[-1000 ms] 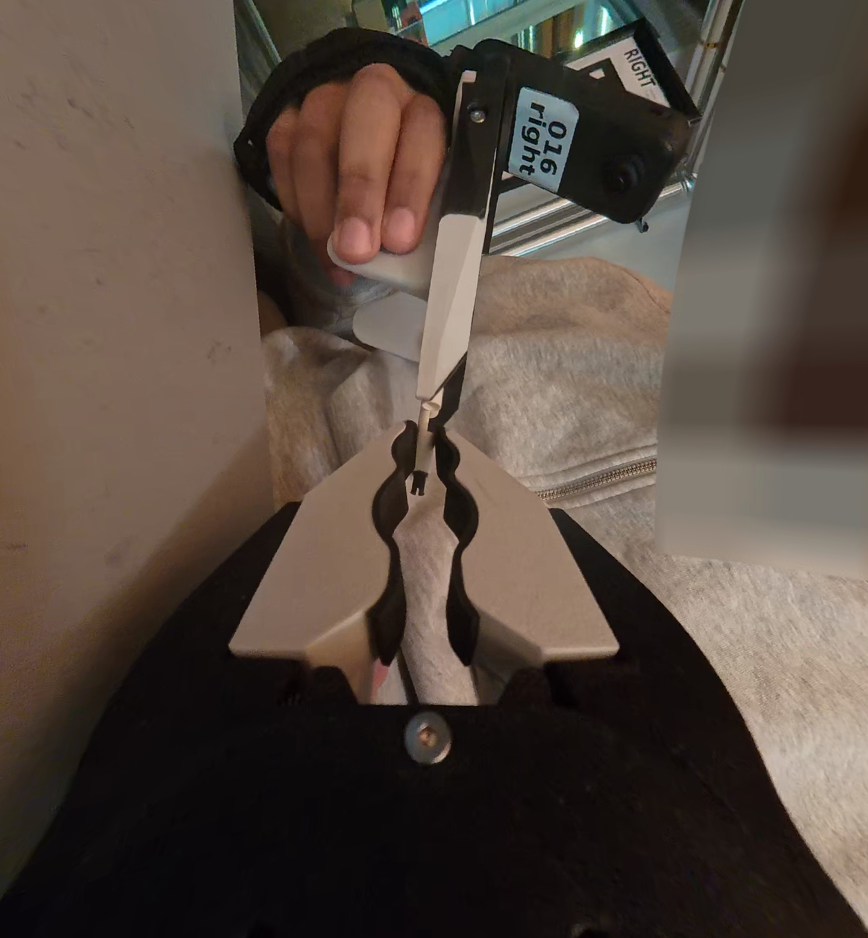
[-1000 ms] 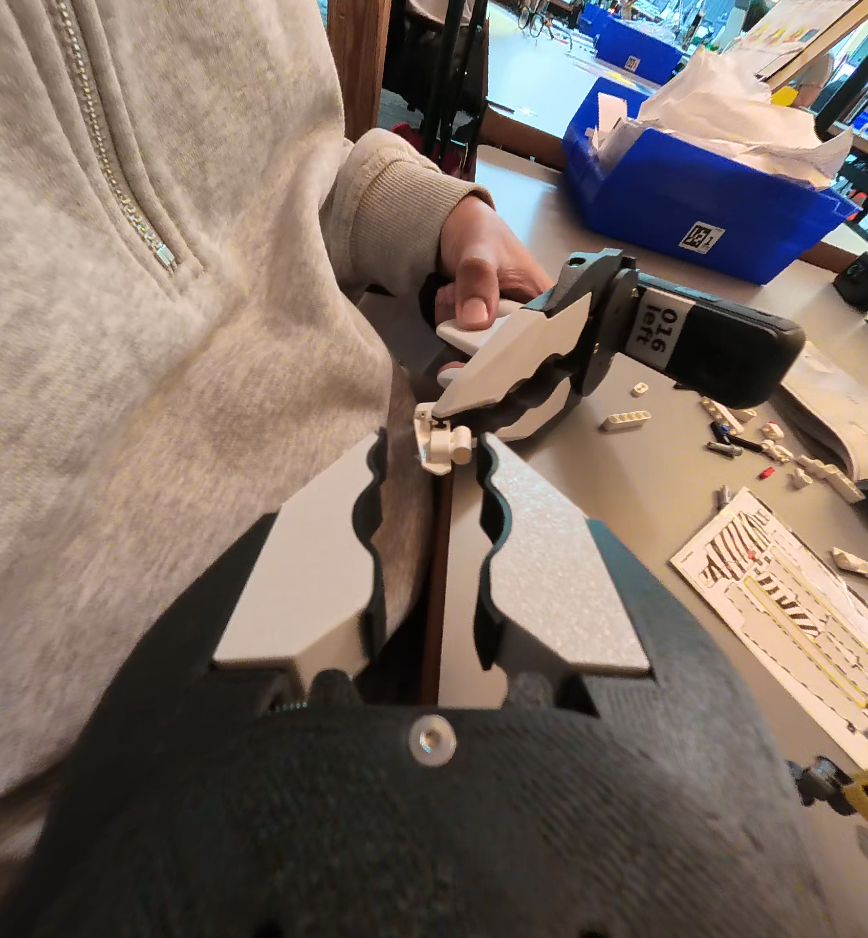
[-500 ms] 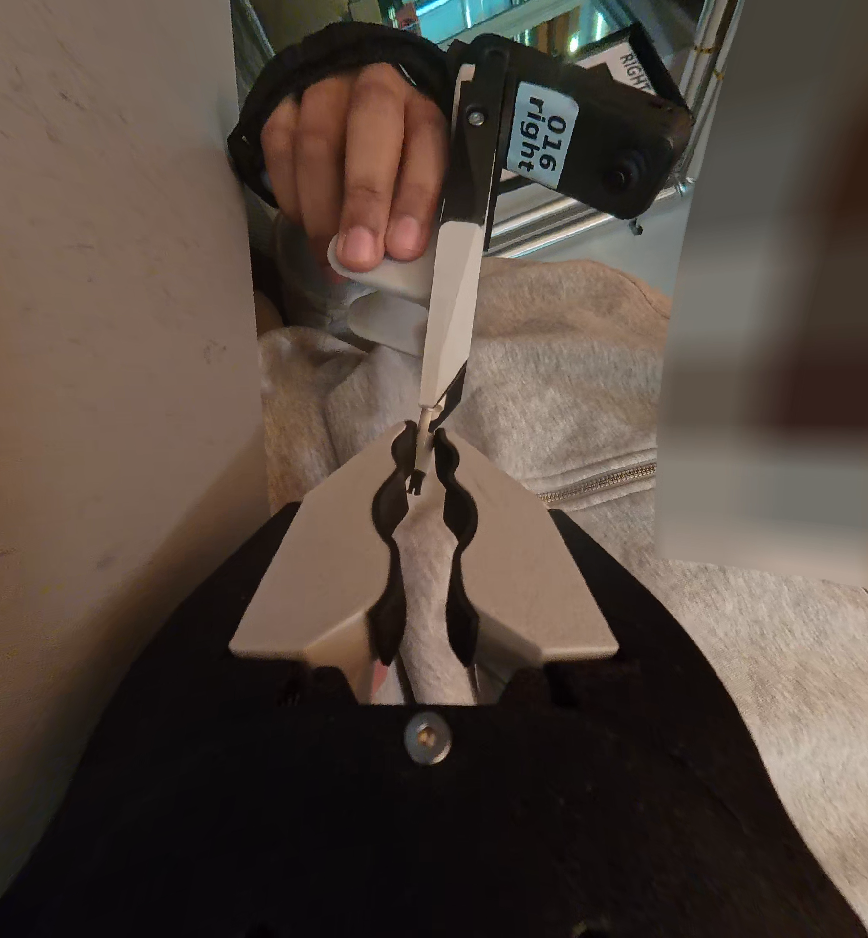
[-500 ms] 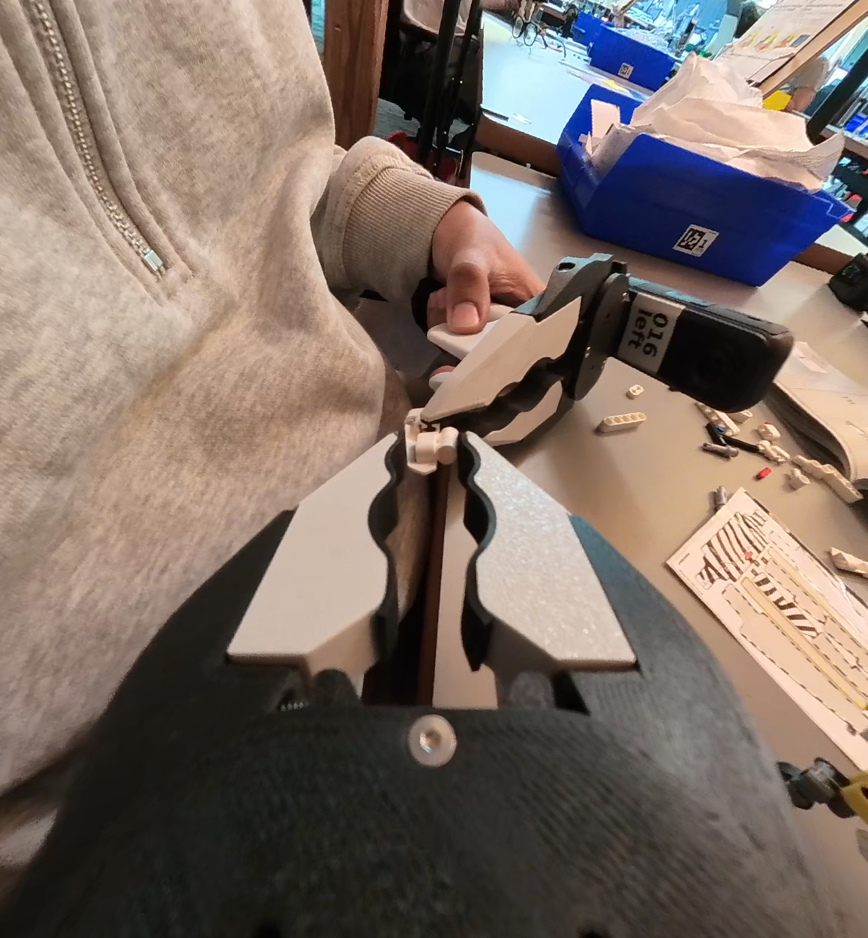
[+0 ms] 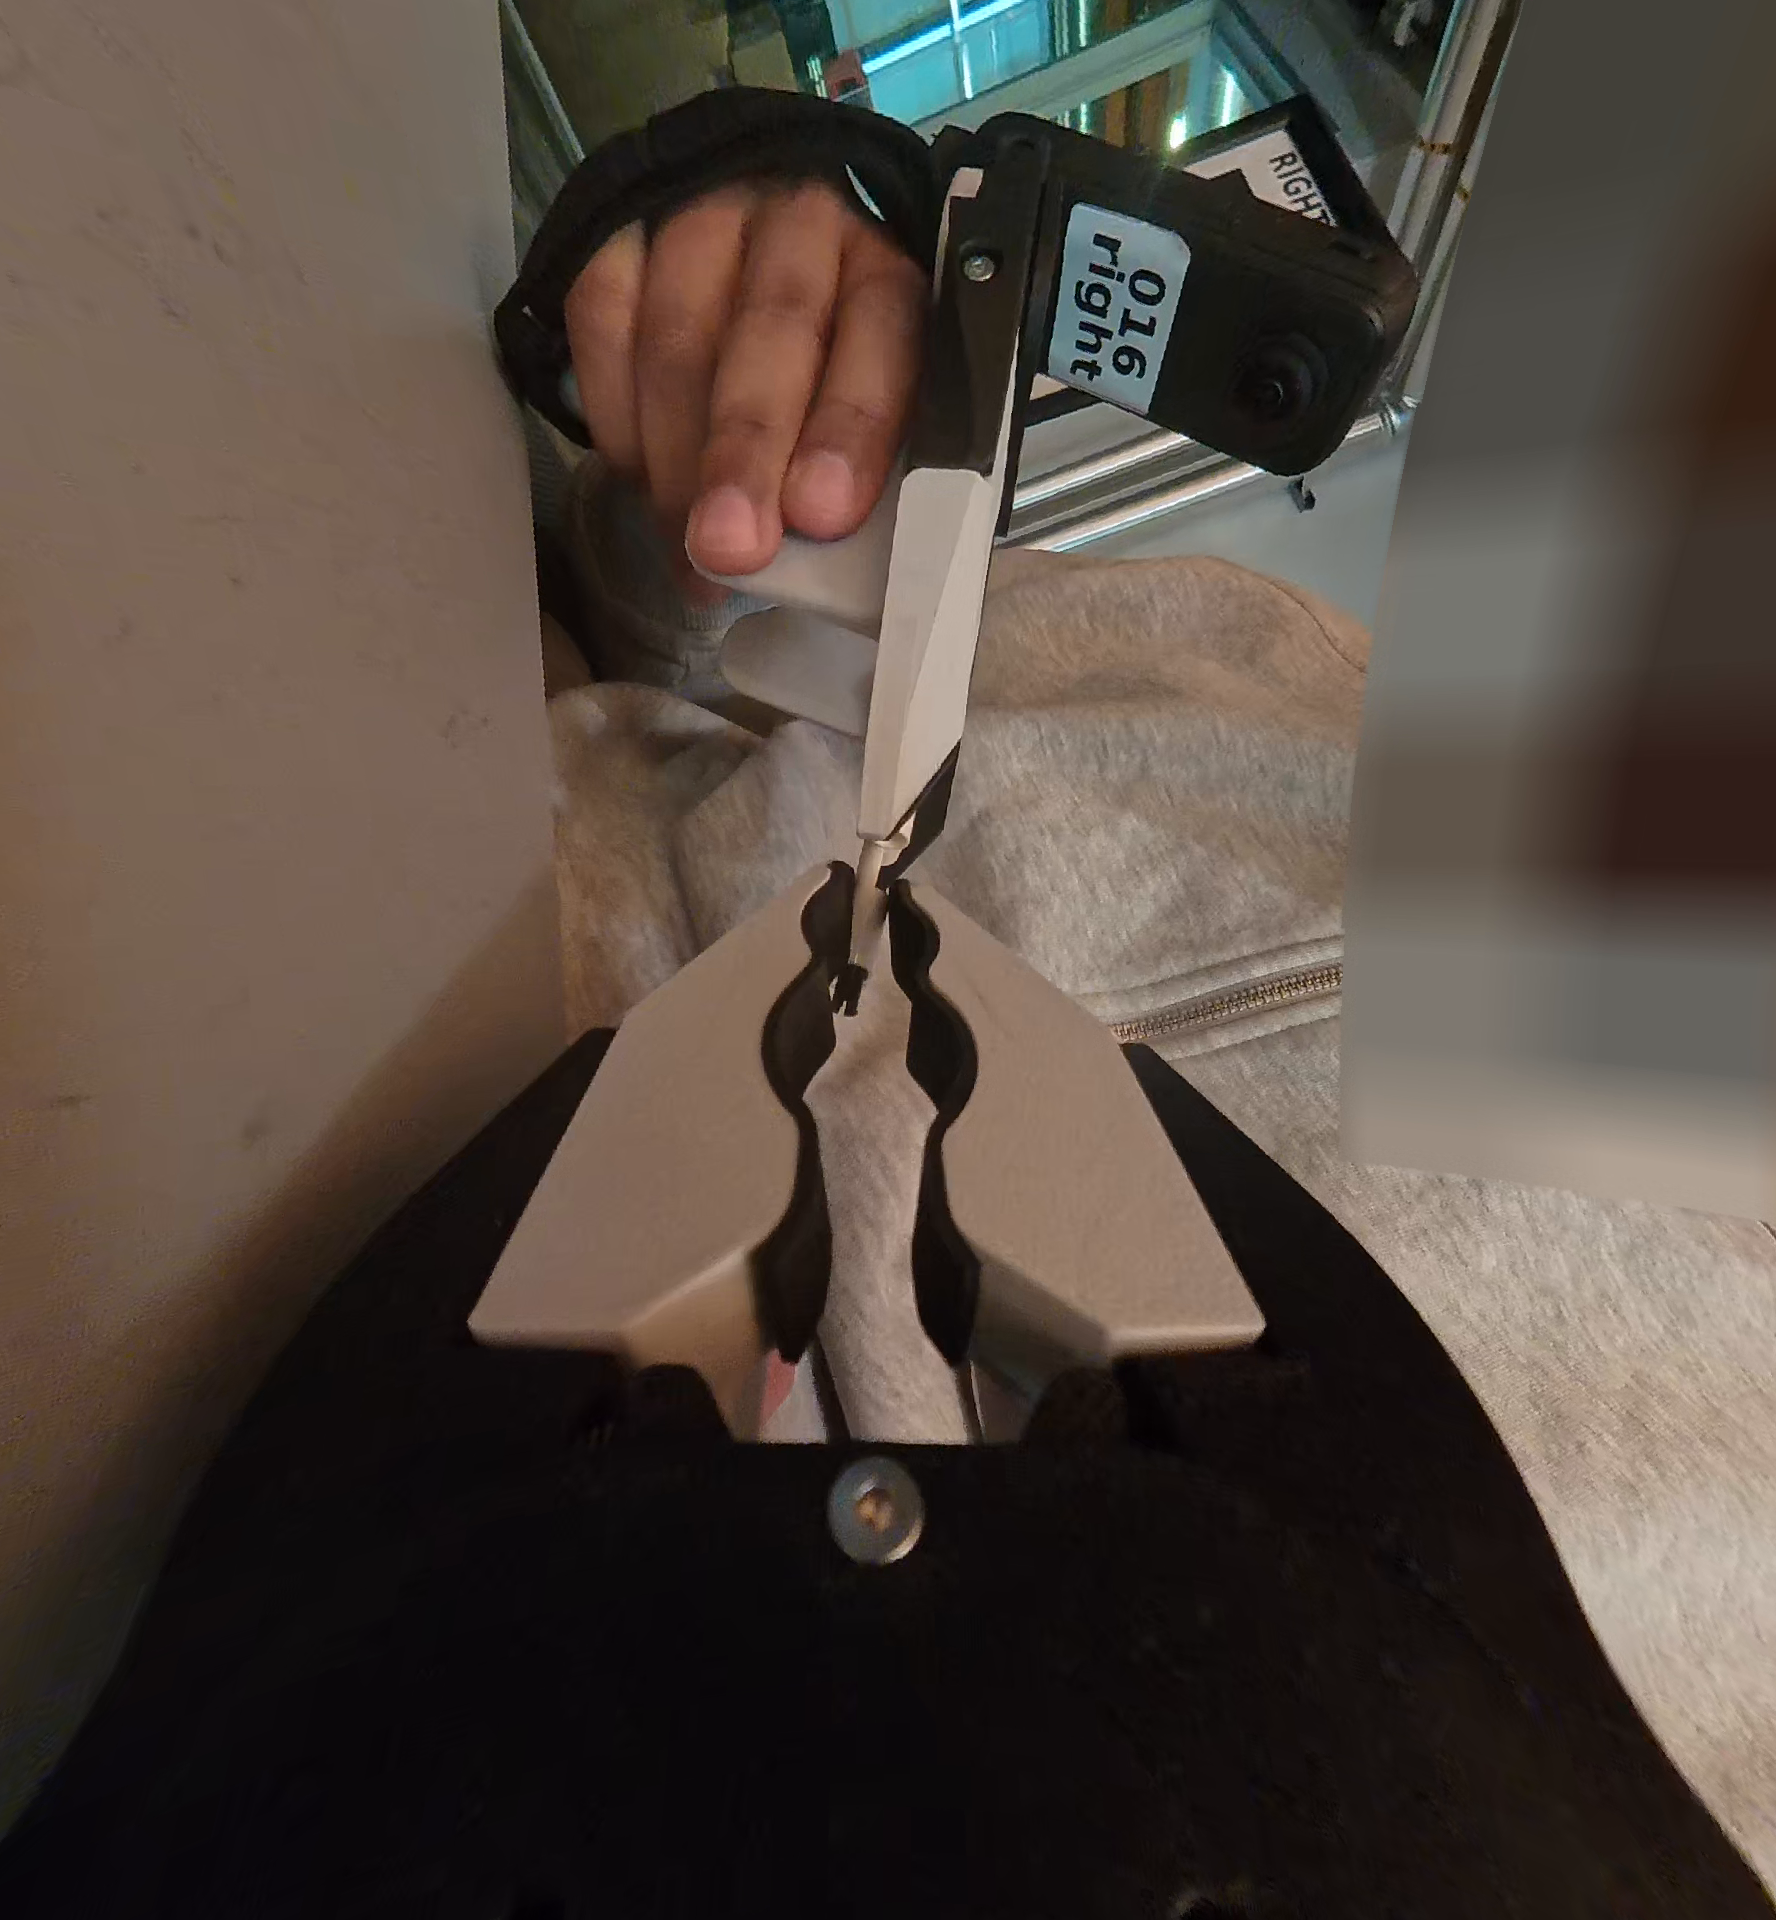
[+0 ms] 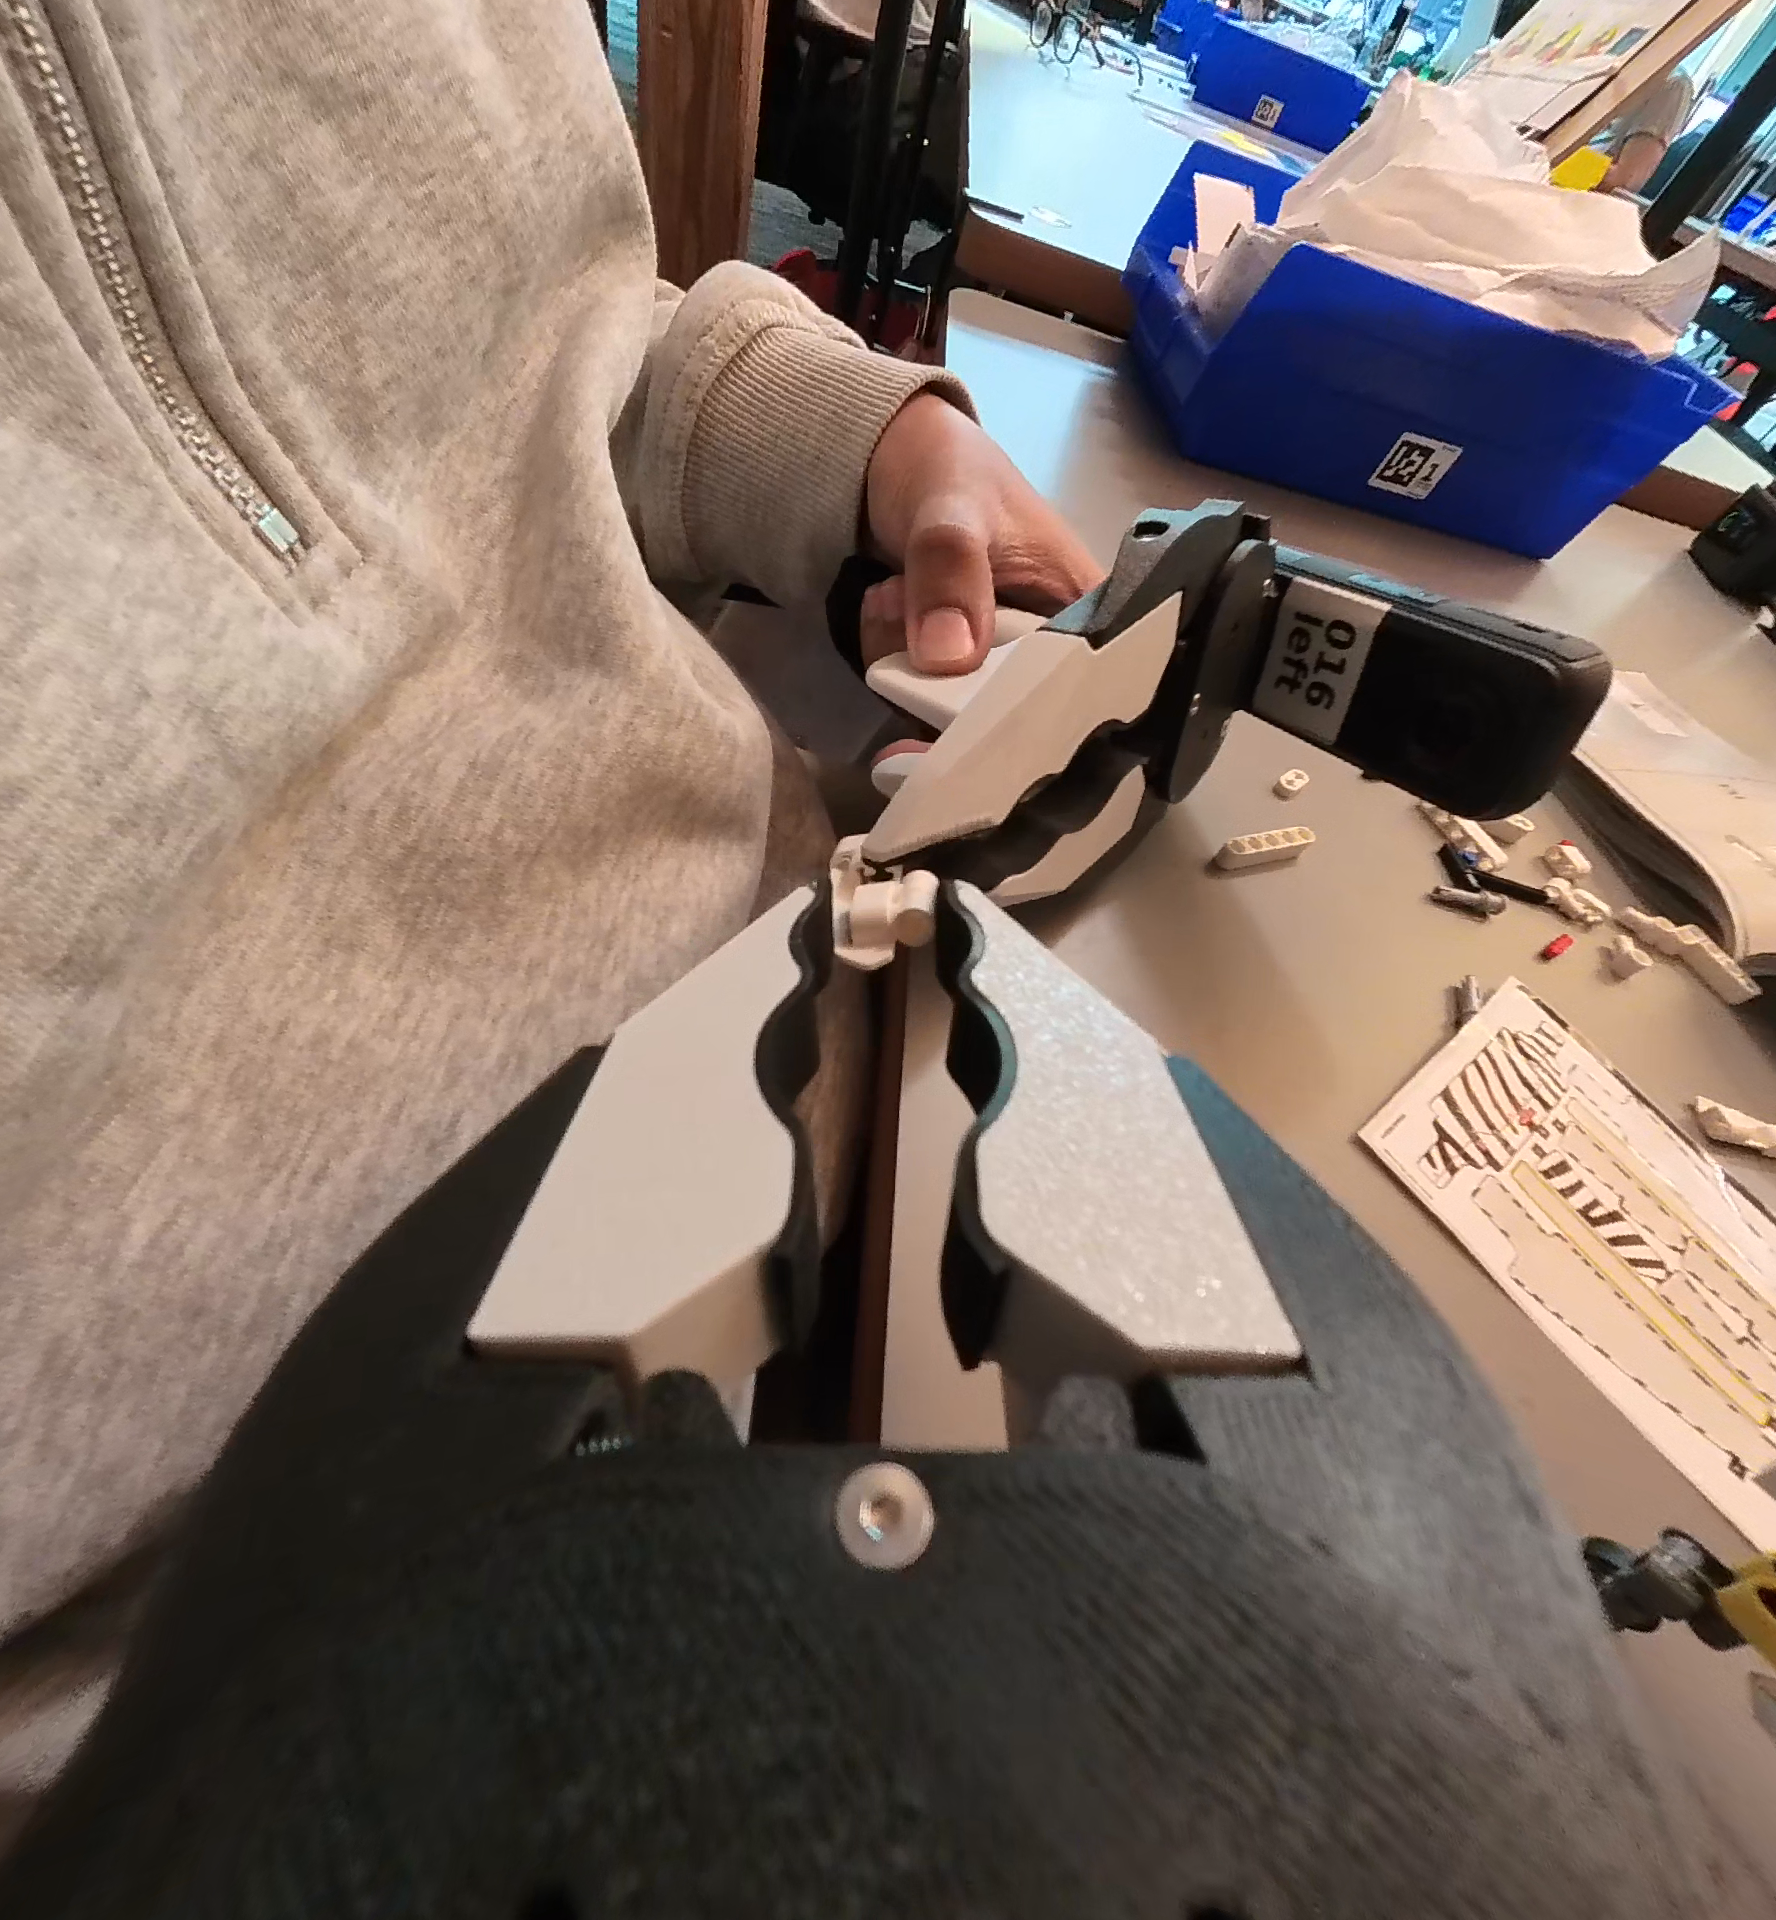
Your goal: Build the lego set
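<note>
Two grippers are meeting tip to tip over my lap, just off the table edge (image 6: 1227, 997). My right gripper (image 6: 879, 914) is clamping a small white connector piece (image 6: 879, 920) at its very tips, jaws nearly together around it. My left gripper (image 5: 868, 904) is pinching what looks like a thin pale pin or axle (image 5: 866, 904) with a dark end, jaws narrowed onto it; in the right wrist view its tips are touching the connector.

Progress, as I'm judging it: early. I'm mating two tiny parts, and most of the set is lying loose on the table: a white beam (image 6: 1263, 847), scattered small white and dark pieces (image 6: 1518, 883), a sticker sheet (image 6: 1632, 1236) with stripes (apparently unused), an open instruction booklet (image 6: 1715, 831). A yellow-and-grey sub-build (image 6: 1736, 1590) is poking in at the frame edge, so something is assembled already.

Hard to read:
- whether the pin is seated in the connector; the joint is tiny and partly behind my fingertips
- the sub-build is cut off by the frame
- the blue bin (image 6: 1403, 416) is stuffed with white paper, contents underneath hidden
- left wrist view is mostly grey hoodie (image 5: 1123, 779) and table underside
</note>
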`<state>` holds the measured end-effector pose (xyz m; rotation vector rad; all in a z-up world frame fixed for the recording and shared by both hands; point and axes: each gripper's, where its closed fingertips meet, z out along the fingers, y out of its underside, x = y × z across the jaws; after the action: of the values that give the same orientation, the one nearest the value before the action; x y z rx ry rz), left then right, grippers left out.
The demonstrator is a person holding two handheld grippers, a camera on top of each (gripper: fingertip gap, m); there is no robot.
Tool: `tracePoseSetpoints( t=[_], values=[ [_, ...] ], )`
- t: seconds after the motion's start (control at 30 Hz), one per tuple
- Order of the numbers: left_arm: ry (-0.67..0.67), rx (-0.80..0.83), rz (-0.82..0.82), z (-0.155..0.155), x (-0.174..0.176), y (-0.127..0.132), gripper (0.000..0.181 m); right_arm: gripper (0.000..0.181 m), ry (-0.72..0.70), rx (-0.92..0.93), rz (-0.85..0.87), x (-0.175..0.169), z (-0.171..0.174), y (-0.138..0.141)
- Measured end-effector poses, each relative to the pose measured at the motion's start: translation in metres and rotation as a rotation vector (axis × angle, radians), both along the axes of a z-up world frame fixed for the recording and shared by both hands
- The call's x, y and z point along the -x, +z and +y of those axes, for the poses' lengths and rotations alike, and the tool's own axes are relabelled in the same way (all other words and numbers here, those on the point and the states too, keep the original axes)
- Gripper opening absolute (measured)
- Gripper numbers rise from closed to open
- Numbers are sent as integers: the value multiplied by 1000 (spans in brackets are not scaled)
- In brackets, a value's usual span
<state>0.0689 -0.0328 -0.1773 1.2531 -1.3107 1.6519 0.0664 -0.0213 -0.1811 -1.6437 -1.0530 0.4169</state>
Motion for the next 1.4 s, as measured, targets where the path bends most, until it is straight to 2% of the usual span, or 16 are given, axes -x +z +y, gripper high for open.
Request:
tracePoseSetpoints(
  t=[0.27,0.37,0.5,0.53,0.6,0.67,0.83,0.97,1.1,1.23,1.3,1.4],
  values=[
    [30,19,-14,3,-3,4,6,20,-17,-26,21,-3,3,5],
    [46,27,-18,6,-5,5,6,35,-36,-40,50,-6,5,10],
    [70,40,-27,9,-7,7,6,37,-60,-66,148,-14,6,24],
    [84,41,-36,11,-8,8,6,36,-81,-71,180,-18,8,29],
    [144,40,-93,18,-13,14,6,33,-209,-54,266,-37,22,36],
    [241,1,-165,29,-21,17,6,32,-300,27,343,-52,32,36],
    [416,-117,-316,45,-31,24,5,28,-272,116,509,-51,32,45],
    [510,-328,-415,46,-37,19,5,25,-264,123,560,-52,31,49],
    [507,-492,-495,35,-38,14,6,25,-260,134,526,-50,30,46],
    [506,-549,-490,33,-40,8,6,21,-305,85,280,-56,29,26],
    [492,-576,-487,31,-41,5,6,16,-260,41,157,-48,23,18],
    [452,-605,-479,25,-40,-1,6,8,-237,-1,72,-41,21,12]
  ],
)
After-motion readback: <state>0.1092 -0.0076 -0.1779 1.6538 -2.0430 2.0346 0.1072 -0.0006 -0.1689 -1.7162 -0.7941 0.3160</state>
